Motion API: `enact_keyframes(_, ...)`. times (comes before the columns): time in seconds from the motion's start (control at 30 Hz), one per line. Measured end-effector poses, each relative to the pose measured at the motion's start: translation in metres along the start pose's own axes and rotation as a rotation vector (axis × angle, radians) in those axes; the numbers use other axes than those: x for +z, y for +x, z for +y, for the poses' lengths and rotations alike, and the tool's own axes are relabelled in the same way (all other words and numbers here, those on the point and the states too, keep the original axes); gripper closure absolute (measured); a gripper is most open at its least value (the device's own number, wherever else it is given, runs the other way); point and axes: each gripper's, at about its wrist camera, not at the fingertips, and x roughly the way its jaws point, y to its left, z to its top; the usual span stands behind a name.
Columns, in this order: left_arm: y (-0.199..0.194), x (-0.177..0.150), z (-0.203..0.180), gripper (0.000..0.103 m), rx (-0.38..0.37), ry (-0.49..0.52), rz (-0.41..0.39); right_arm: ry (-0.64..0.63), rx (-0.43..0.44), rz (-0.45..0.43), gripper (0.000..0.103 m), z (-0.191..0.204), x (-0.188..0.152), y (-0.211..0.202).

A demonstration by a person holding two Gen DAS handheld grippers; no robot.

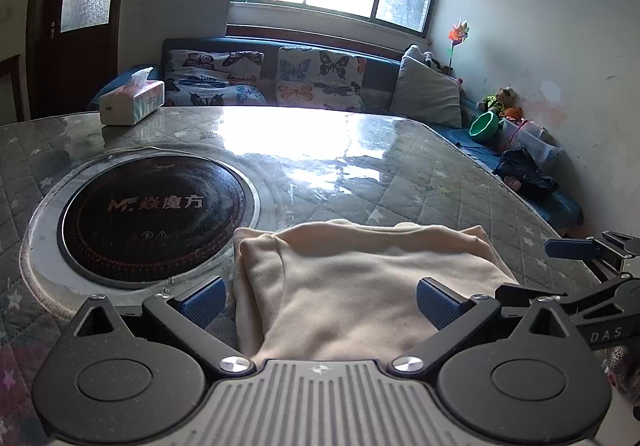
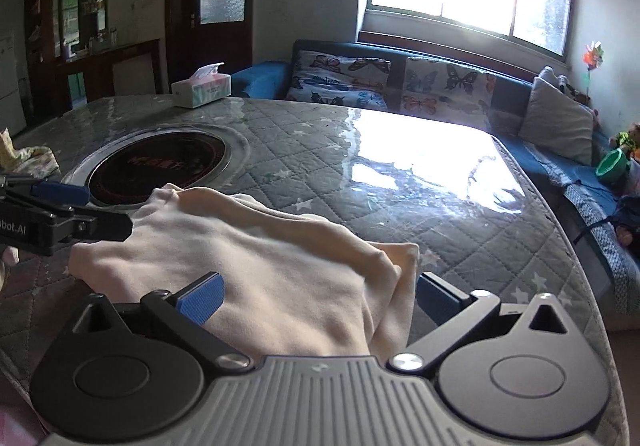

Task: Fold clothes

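Observation:
A cream garment [image 1: 360,278] lies folded in a thick, roughly square stack on the quilted table top [image 1: 420,181], close in front of both grippers. My left gripper [image 1: 320,304] stands wide open, its blue pads on either side of the stack's left part and clear of the cloth. My right gripper [image 2: 320,298] is likewise wide open over the garment [image 2: 280,258] at its right edge, where the layers hang down in a fold. Each gripper shows in the other's view: the right gripper [image 1: 560,270] at the far right, the left gripper [image 2: 92,207] at the far left.
A round black induction hob [image 1: 156,205] is set into the table just left of the garment. A tissue box [image 1: 132,101] stands at the far edge. A crumpled patterned cloth [image 2: 24,157] lies at far left. Behind is a sofa with butterfly cushions [image 1: 312,73]. The table edge [image 2: 576,258] curves down the right.

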Motion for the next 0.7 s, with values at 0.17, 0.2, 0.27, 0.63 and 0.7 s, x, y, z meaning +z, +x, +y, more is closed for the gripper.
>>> enact_keyframes(0.17, -0.005, -0.006, -0.004, 0.000, 0.018, 0.004, 0.004, 0.010, -0.007, 0.001, 0.000, 0.001, -0.007, -0.007)
enact_keyframes(0.2, -0.006, -0.007, -0.004, 0.000, 0.019, 0.003, 0.005, 0.010, -0.008, 0.000, 0.000, 0.001, -0.008, -0.008)
enact_keyframes(0.27, -0.007, -0.009, -0.006, 0.000, 0.019, 0.003, 0.008, 0.015, -0.011, 0.002, 0.000, 0.002, -0.009, -0.011)
enact_keyframes(0.63, -0.012, -0.015, -0.014, 0.000, 0.017, 0.006, 0.028, 0.004, -0.028, -0.025, 0.000, 0.009, -0.016, -0.021)
enact_keyframes(0.7, -0.012, -0.017, -0.016, 0.000, 0.021, 0.007, 0.035, 0.014, -0.031, -0.034, 0.000, 0.007, -0.019, -0.024)
